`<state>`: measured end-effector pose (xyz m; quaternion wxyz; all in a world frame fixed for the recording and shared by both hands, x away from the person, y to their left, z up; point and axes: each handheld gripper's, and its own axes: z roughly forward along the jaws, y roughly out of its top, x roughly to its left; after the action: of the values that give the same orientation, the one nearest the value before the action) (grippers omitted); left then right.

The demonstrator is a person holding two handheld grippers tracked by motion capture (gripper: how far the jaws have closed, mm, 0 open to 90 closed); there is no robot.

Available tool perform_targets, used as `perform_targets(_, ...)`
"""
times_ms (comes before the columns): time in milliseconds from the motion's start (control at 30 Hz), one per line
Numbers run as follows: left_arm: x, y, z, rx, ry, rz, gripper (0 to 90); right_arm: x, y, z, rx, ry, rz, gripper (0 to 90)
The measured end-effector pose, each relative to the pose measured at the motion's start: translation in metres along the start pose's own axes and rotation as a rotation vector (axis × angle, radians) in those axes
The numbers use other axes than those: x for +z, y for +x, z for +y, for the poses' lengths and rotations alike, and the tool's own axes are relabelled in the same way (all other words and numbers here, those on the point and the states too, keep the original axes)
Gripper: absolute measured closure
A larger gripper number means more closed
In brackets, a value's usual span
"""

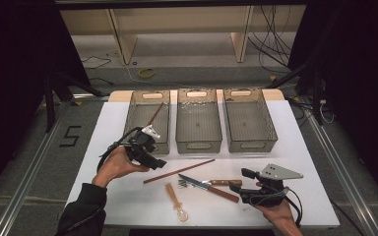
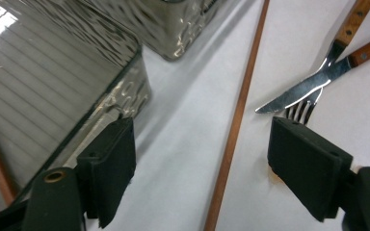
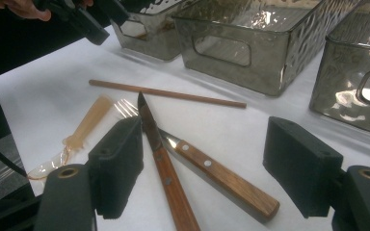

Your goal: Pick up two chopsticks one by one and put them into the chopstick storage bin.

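Observation:
A brown chopstick [image 1: 179,171] lies slanted on the white table [image 1: 285,147], and my left gripper [image 1: 155,162] hovers open over its left end. Seen from the left gripper view, the chopstick [image 2: 233,125] runs on the table between the open jaws of the left gripper [image 2: 204,127], untouched. A wooden-handled knife [image 1: 197,181] and fork [image 1: 219,182] lie crossed near the front. My right gripper [image 3: 207,127] stands open just above their handles, the knife [image 3: 166,178] and fork [image 3: 221,178] lying loose under it. A clear plastic spoon [image 1: 177,201] rests at the front edge.
Three see-through grey bins stand in a row at the back: left bin [image 1: 134,125], middle bin [image 1: 198,142], right bin [image 1: 270,132]. Another chopstick [image 1: 155,114] leans inside the left one. Black cables trail from both grippers, and the floor beyond holds shelving and wires.

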<state>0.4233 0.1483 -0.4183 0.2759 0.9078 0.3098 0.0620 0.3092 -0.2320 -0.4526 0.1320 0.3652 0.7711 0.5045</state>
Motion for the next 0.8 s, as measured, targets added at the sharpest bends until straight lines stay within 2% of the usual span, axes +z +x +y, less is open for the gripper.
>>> perform_targets(567, 0.016, -0.008, -0.002, 0.067, 0.099, -0.023, 43.7, 0.000, 0.000, 0.000, -0.001, 0.006, 0.001, 30.8)
perform_targets(800, 0.028, -0.013, -0.003, 0.089, 0.145, -0.039, 51.4, 0.000, 0.000, 0.000, -0.004, 0.005, 0.001, 30.9)
